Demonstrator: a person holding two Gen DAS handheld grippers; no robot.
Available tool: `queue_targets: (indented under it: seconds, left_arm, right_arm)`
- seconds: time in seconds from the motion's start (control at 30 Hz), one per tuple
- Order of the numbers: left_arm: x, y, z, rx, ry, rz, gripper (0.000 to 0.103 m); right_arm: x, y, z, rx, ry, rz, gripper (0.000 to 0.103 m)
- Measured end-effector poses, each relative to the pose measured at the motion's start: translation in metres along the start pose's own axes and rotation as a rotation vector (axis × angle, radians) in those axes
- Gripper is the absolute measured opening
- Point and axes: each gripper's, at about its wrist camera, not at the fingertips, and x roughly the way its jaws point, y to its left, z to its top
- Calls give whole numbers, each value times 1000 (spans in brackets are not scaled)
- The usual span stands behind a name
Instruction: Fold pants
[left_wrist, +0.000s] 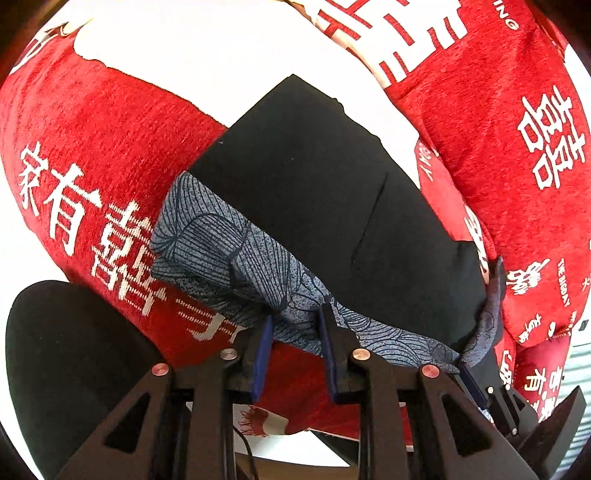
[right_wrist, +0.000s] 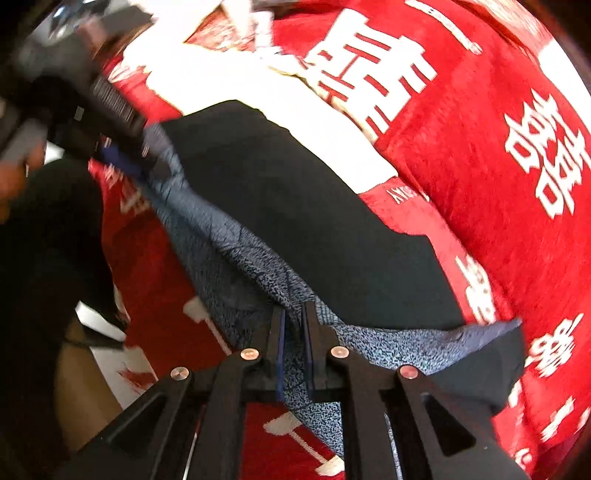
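Your right gripper (right_wrist: 293, 321) is clenched on the patterned waistband (right_wrist: 236, 251) of the black pants (right_wrist: 295, 206); your left gripper (left_wrist: 295, 325) straddles that band, jaws apart. The pants stretch ahead over the red blanket (left_wrist: 92, 147). Lifting unevenly could skew the fold.

The pants (left_wrist: 314, 177) are seen as plain black on the outer face, while the turned-out inner fabric is grey-blue, speckled and crossed by dark navy curved lines. The blanket (left_wrist: 92, 147) beneath is coloured bright red and printed with large white characters and white patches. The left gripper (left_wrist: 295, 325) is black, with dark blue pads and copper-coloured rivets.
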Motion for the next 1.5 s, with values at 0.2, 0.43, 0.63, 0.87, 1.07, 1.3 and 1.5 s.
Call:
queue_targets:
  seconds: [0.2,0.43,0.63,0.87,1.07,1.3,1.5]
  left_arm:
    - [17,-2,3,5,39,-5,25]
    - [9,-4,3,18,41,-28,25]
    - [7,-19,1,53,27,-6,25]
    - [9,-47,-9,133,40,-8,25]
    - [10,-73,-8,210,44,10,25]
    - [-19,-83,-11,268,0,4,25]
    - [-25,-59,4,195,-26,58,25]
  right_arm:
    - [16,15,-2,-157,1,-98,41]
    - [26,27,-2,-265,18,-93,7]
    - [12,29,-7,-214,16,-40,6]
    - [22,40,-12,-192,36,-95,11]
    - [-24,7,-5,-30,-62,-3,39]
    - [-21,-56,7,249,-77,14,45]
    - [38,-38,10,292,91,53,47]
